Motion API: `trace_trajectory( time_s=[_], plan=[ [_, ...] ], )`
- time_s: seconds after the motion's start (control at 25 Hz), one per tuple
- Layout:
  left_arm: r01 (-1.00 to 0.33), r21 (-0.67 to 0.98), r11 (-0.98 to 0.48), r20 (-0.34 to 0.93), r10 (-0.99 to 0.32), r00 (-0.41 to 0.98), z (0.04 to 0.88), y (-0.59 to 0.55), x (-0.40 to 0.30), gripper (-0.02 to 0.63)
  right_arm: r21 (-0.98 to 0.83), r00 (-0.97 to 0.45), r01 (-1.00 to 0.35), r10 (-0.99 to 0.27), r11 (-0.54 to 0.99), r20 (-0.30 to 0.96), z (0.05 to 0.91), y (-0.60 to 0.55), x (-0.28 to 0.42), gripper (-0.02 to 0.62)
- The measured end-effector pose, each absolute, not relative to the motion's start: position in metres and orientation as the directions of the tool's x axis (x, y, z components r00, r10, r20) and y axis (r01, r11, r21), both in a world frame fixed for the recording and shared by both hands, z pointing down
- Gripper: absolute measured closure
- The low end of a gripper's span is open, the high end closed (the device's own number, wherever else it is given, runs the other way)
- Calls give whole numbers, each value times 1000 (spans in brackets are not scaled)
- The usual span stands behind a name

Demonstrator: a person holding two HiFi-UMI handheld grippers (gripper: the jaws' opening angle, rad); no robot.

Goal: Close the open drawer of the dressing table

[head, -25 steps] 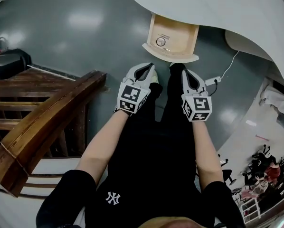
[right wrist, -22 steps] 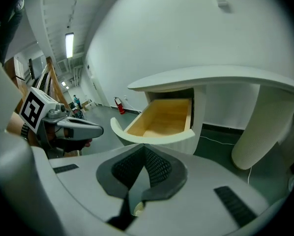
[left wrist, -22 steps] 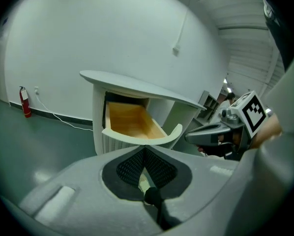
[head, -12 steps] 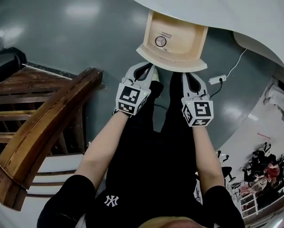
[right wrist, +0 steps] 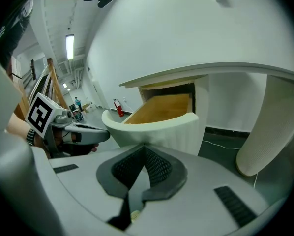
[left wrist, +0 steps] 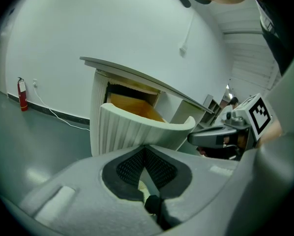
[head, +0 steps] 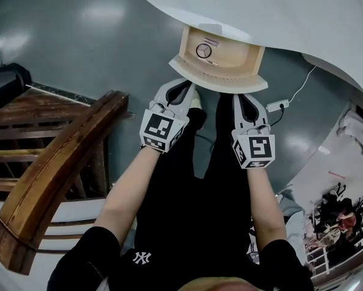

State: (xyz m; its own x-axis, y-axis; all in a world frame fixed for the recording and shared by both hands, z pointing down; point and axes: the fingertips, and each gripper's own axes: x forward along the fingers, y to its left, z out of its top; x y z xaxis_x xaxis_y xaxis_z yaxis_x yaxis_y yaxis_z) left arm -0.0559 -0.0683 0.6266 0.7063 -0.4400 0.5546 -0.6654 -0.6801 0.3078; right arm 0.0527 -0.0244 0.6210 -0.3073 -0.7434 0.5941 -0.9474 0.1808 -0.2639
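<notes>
The dressing table [head: 303, 11] is white, and its light wooden drawer [head: 230, 60] stands pulled out. The drawer's ribbed cream front [head: 218, 81] faces me. In the drawer lie a round watch-like object [head: 204, 51] and a small card [head: 213, 43]. My left gripper [head: 188, 86] is shut, with its tips right at the left part of the front [left wrist: 137, 129]. My right gripper [head: 241, 97] is shut too, and its tips are against the right part of the front [right wrist: 159, 128]. Neither gripper [left wrist: 145, 149] [right wrist: 145, 149] holds anything.
A dark wooden railing [head: 54, 162] runs along my left. A white power strip [head: 275, 105] with its cable lies on the grey floor at the right. A fire extinguisher [left wrist: 22, 93] stands by the wall. A thick white table leg [right wrist: 267, 127] is right of the drawer.
The head view has moved forward and the drawer shows larger and closer. Both grippers stay shut and have followed, keeping their tips at the drawer front.
</notes>
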Motion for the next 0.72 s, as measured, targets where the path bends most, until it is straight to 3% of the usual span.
trace_trajectory(
  time_s=[0.72],
  plan=[
    [-666, 296, -685, 427, -528, 734, 617, -156, -26, 597, -160, -237, -970, -847, 182, 475, 611, -113, 84, 580]
  ],
)
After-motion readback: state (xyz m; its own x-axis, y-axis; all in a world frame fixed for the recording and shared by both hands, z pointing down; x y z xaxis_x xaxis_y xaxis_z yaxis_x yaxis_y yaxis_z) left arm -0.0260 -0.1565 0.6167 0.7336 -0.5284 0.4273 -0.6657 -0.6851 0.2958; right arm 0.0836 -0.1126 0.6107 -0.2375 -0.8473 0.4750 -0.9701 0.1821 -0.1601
